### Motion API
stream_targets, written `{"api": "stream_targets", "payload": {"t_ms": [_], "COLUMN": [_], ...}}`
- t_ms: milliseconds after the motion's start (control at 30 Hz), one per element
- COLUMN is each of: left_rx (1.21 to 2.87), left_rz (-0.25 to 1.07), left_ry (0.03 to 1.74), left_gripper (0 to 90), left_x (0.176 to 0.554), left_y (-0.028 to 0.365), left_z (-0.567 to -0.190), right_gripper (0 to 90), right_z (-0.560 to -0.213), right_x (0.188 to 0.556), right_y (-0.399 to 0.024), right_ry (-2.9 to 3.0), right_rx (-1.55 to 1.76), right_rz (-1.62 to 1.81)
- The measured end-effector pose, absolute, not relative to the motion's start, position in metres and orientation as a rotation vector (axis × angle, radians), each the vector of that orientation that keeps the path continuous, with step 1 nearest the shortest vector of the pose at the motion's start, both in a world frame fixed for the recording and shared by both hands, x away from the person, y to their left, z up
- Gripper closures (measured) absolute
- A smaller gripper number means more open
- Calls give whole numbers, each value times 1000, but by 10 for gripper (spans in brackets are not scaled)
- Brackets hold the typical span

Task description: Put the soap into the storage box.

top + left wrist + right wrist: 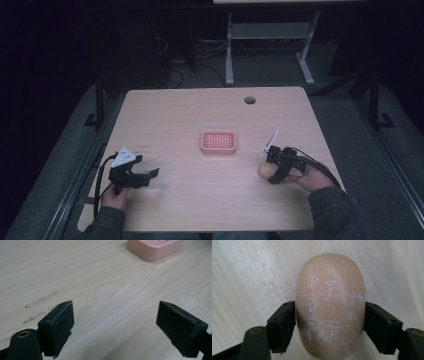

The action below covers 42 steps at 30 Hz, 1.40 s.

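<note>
A tan oval bar of soap [329,307] with white scuffs lies between the two black jaws of my right gripper [329,327], which press on both its sides. From above, the soap [264,170] sits low over the table's right part, held by the right gripper [272,172]. A pink slatted soap dish [218,142] stands at the table's middle, and its corner shows as the pink dish [155,248] in the left gripper view. My left gripper [150,176] rests open near the front left, its pads [60,327] wide apart over bare wood.
The light wooden table [190,115] has a round cable hole [249,100] at the back right. Faint tape marks [45,298] lie on the wood near the left gripper. A desk frame [270,45] and cables stand on the dark floor beyond.
</note>
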<state>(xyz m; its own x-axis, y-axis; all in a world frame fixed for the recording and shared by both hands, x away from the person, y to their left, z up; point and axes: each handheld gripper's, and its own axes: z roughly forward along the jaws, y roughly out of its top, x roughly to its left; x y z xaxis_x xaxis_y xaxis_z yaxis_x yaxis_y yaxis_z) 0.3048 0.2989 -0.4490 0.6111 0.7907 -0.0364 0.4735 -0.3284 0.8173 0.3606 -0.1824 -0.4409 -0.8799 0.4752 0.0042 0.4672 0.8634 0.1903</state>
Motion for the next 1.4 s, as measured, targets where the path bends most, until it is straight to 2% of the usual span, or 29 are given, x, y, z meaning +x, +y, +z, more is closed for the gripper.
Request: {"api": "stream_targets", "payload": {"t_ms": [733, 1400], "left_rx": [1981, 1983], "left_rz": [472, 479], "left_ry": [1002, 1001], "left_gripper": [143, 143], "left_x": [304, 304], "left_y": [299, 301], "left_z": [-448, -448], "right_gripper": [319, 319], "right_z": [-434, -411], "right_x": [361, 383], "right_y": [-181, -154], "right_ry": [2996, 3018], "right_rx": [719, 651], "right_rz": [340, 428]}}
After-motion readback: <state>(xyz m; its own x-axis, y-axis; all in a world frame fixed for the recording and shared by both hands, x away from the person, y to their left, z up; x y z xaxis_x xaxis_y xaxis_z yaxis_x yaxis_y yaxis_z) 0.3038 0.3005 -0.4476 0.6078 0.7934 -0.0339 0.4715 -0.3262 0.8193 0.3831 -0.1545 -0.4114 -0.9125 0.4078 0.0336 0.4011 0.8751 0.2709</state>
